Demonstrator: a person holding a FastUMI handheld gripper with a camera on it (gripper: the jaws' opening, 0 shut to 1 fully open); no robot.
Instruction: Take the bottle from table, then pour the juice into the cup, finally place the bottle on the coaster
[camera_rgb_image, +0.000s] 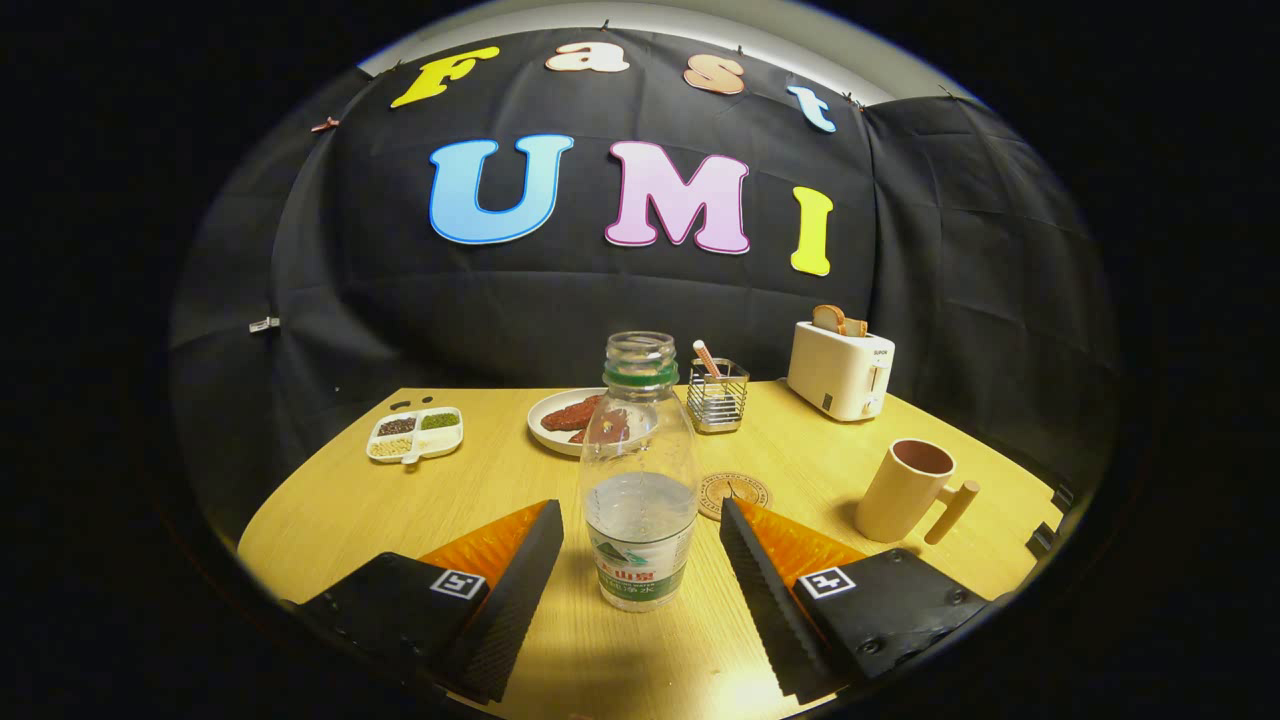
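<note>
- Clear thin plastic makes up the uncapped bottle, so I judge it light, a bit slick, and soft enough to dent under a hard squeeze.
- With the cap off and liquid inside, any tilt or jolt during the lift could spill it; it looks about one third full, which keeps the weight low down.
- Best hold, to my eye, is the straight lower body around the label band, where the wall is widest and the liquid stiffens it, not the tapering shoulder.
- The bottle stands upright on the pale wooden table, between the two fingers of the gripper, which are spread wide and touching nothing; a gap shows on each side.
- It has a green neck ring, an open threaded mouth, and a white and green label near the base.
- Just beyond it, slightly right, lies the round cork coaster.
- Farther right stands the beige cup with a wooden peg handle, upright and apparently empty.
- At the far side sit a white plate of red food and a wire holder.
</note>
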